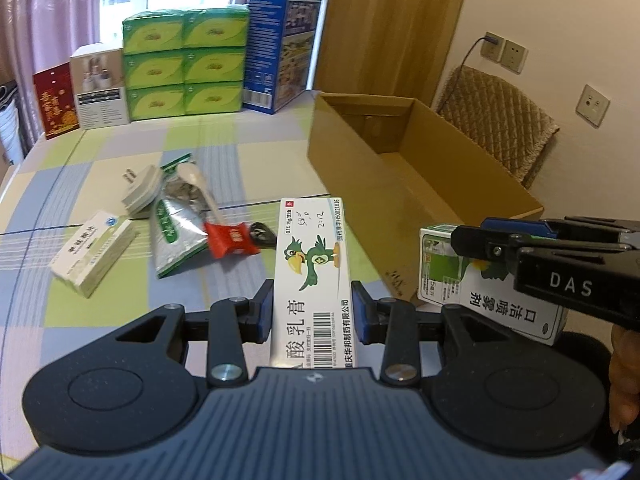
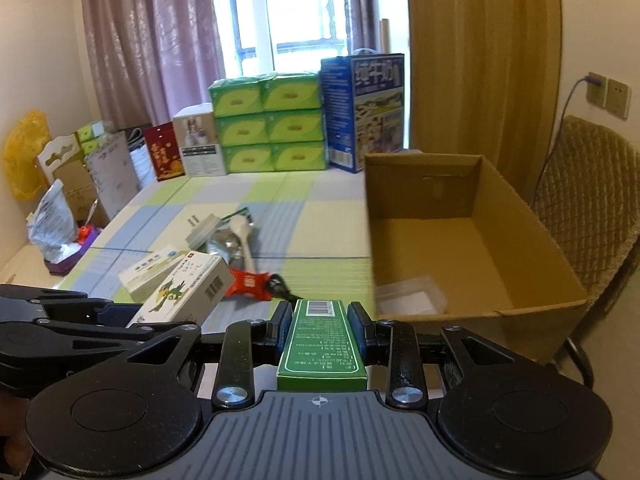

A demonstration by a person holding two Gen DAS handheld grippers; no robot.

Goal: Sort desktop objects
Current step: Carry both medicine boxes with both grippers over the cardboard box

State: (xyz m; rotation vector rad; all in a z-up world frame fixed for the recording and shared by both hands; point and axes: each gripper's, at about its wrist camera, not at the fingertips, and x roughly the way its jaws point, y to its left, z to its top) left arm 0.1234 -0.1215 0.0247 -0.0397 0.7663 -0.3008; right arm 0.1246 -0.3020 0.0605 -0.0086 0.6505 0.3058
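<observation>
Clamped in the left gripper [image 1: 312, 312], a white ointment box [image 1: 310, 276] pointed its long axis away from the camera, a green cartoon bird and barcode facing up. Beside it the right gripper [image 2: 319, 330] pinched a green-and-white spray box [image 2: 322, 344] lengthwise, near the open cardboard box [image 2: 532, 280]. Both hung over the checked worktop [image 1: 248, 152]; "DAS" marked the right gripper's body.

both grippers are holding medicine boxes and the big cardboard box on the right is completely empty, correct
Not quite: the brown cardboard box is not empty. The right wrist view shows a clear plastic container in its near corner. Both grippers do hold boxes: left gripper a white parrot-print carton, right gripper a green carton.
</observation>
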